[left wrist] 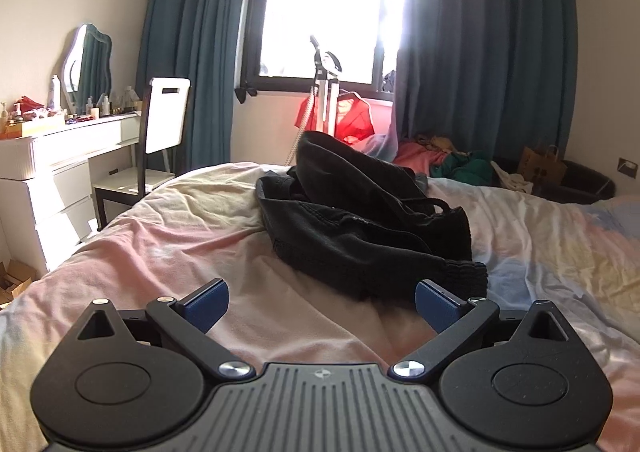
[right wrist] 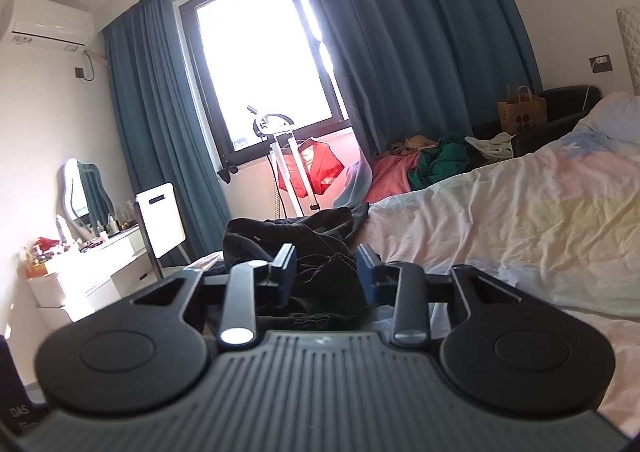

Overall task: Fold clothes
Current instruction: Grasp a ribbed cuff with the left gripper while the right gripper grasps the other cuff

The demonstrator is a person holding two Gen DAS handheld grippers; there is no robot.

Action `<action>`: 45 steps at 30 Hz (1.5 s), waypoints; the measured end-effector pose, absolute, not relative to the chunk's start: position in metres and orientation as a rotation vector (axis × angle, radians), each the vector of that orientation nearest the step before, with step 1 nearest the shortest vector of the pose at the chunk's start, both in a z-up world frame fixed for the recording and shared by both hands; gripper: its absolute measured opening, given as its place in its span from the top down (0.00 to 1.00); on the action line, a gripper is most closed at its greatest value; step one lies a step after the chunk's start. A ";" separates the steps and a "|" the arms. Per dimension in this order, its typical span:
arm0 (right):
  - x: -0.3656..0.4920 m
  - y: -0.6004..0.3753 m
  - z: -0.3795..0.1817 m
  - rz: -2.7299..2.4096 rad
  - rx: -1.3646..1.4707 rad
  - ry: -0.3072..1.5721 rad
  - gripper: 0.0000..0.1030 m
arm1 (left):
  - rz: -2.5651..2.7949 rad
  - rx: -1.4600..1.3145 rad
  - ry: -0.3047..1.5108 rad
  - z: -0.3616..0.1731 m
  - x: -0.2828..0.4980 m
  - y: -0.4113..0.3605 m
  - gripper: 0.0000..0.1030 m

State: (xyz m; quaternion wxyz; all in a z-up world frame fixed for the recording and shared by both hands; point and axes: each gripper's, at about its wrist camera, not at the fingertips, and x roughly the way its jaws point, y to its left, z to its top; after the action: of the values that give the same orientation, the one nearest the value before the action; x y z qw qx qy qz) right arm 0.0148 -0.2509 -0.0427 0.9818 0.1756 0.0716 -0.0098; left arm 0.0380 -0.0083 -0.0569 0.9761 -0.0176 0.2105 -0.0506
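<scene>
Black garment [left wrist: 360,220] lies crumpled in a heap on the bed [left wrist: 180,236], mid-sheet, its ribbed cuff end toward you. Your left gripper [left wrist: 322,306] sits just short of that cuff, jaws spread wide, nothing between them, pink sheet below. Your right gripper [right wrist: 325,272] has the same garment [right wrist: 304,252] bunched between its half-closed fingers; can't tell if it's actually pinching the cloth. Teal curtains [left wrist: 480,52] and a white dresser [left wrist: 60,164] behind.

Teal curtains [left wrist: 480,52], white dressing table [left wrist: 68,156], white chair [left wrist: 166,116], paper bag [right wrist: 521,114].
</scene>
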 end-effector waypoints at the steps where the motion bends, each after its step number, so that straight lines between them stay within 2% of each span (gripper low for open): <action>1: 0.014 -0.256 -0.042 -0.027 0.364 0.142 0.74 | -0.127 -0.014 0.440 -0.060 0.047 -0.018 0.02; 3: 0.012 -0.265 -0.042 -0.048 0.376 0.142 0.80 | -0.152 0.036 0.457 -0.063 0.065 -0.036 0.02; 7: 0.012 -0.287 -0.049 -0.080 0.441 0.139 0.85 | -0.262 0.152 0.500 -0.073 0.115 -0.084 0.04; 15: 0.033 -0.310 -0.072 -0.094 0.512 0.177 0.85 | -0.287 0.333 0.502 -0.115 0.193 -0.163 0.07; 20: 0.049 -0.312 -0.087 -0.116 0.507 0.207 0.85 | -0.205 0.426 0.502 -0.146 0.208 -0.189 0.20; 22: 0.055 -0.313 -0.093 -0.125 0.506 0.219 0.84 | -0.189 0.375 0.479 -0.149 0.211 -0.185 0.26; 23: 0.058 -0.314 -0.096 -0.129 0.505 0.225 0.84 | -0.189 0.340 0.468 -0.149 0.211 -0.182 0.36; 25: 0.064 -0.315 -0.102 -0.138 0.503 0.237 0.83 | -0.197 0.273 0.445 -0.144 0.210 -0.175 0.45; 28: 0.073 -0.316 -0.111 -0.151 0.501 0.254 0.83 | -0.269 0.193 0.424 -0.127 0.199 -0.157 0.52; 39: 0.062 -0.286 -0.105 -0.085 0.340 0.250 0.83 | -0.394 0.037 0.247 -0.011 0.111 -0.048 0.55; 45: 0.042 -0.254 -0.086 -0.018 0.246 0.220 0.83 | -0.407 -0.097 0.197 0.014 0.047 0.035 0.56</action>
State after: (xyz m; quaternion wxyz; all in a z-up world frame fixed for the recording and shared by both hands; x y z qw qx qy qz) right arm 0.0418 -0.2537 -0.0864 0.9864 0.1225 0.1094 -0.0088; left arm 0.0470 0.0352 0.0144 0.9733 -0.0480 0.0978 -0.2019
